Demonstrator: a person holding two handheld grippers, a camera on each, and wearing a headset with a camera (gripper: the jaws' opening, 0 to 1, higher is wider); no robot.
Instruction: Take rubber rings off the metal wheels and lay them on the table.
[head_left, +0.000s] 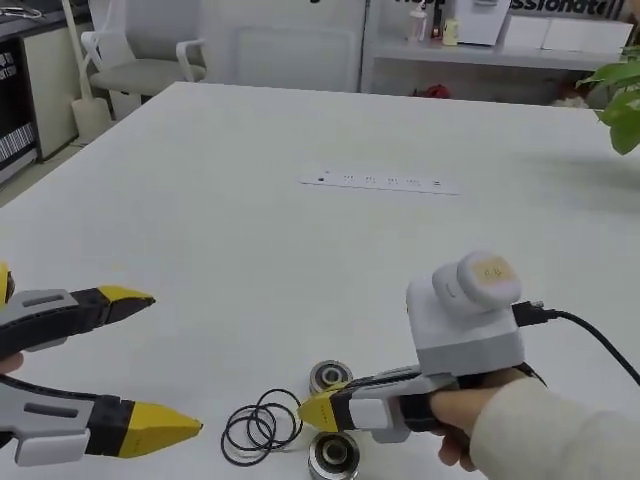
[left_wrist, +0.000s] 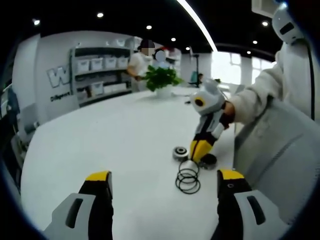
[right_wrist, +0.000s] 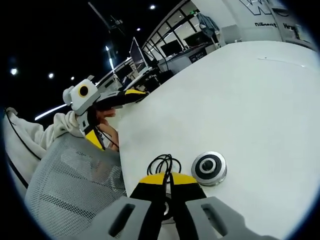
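Left tongs (head_left: 145, 360): jaws wide apart, empty, rear cut off by frame edge.
Right tongs (head_left: 312, 410): jaws together, tips at edge of rubber rings (head_left: 260, 425) lying looped on tabletop (head_left: 300, 250); whether a ring is pinched not discernible.
Far metal wheel (head_left: 330, 377) just beside the tips.
Near metal wheel (head_left: 333, 455) on the opposite side, partly cut off.

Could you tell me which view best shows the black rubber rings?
Head view: the thin black rubber rings lie large, nearly whole. Left gripper view shows them small; right gripper view's own jaws partly hide them.
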